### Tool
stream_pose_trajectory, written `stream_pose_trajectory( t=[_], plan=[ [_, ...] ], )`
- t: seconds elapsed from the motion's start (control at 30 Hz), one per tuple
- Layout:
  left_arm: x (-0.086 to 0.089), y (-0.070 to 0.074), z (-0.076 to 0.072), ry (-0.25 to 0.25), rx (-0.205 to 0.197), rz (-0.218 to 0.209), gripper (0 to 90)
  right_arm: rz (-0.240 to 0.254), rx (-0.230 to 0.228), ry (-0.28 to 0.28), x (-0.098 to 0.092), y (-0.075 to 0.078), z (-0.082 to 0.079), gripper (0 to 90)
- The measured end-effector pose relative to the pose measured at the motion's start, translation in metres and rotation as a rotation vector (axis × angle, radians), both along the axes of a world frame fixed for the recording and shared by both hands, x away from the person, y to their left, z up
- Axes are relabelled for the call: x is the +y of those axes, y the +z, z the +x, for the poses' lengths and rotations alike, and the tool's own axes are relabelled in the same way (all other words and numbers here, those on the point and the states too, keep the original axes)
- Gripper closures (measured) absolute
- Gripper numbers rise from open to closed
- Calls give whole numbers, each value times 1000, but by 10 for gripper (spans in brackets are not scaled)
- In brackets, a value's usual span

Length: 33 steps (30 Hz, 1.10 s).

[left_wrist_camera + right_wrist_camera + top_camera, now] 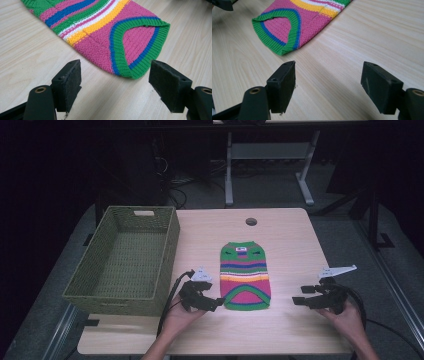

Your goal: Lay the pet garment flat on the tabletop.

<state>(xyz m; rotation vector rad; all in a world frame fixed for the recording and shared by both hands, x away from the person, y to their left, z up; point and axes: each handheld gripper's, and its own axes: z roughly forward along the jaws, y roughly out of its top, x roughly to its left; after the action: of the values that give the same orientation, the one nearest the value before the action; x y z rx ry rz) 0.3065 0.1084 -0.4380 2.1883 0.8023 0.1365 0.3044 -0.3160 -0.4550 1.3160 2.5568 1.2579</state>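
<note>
A small striped knit sweater (245,276) in green, pink, blue, yellow and white lies flat in the middle of the wooden table (290,240). My left gripper (216,303) sits at its near left corner, open, with the green hem (140,72) just beyond the gap between its jaws. My right gripper (299,296) is open too, a short way to the right of the sweater, over bare wood. In the right gripper view the sweater (294,27) lies ahead and to the left of the jaws. Neither gripper (328,85) touches the cloth.
A green woven basket (125,260) stands on the left part of the table, close to my left hand. A round cable hole (251,221) sits near the far edge. Desk legs and cables lie on the floor beyond.
</note>
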Motion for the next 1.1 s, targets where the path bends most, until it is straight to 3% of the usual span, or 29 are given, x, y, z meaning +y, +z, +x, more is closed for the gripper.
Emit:
stream_pose_trajectory(
  t=[0.57,1.1],
  plan=[
    [12,-2,-14,21,-9,-1,243,19,0,-51,-21,-13,-23,266],
    [21,-1,-26,16,-24,7,243,16,-53,-62,-27,-11,-44,249]
  ],
)
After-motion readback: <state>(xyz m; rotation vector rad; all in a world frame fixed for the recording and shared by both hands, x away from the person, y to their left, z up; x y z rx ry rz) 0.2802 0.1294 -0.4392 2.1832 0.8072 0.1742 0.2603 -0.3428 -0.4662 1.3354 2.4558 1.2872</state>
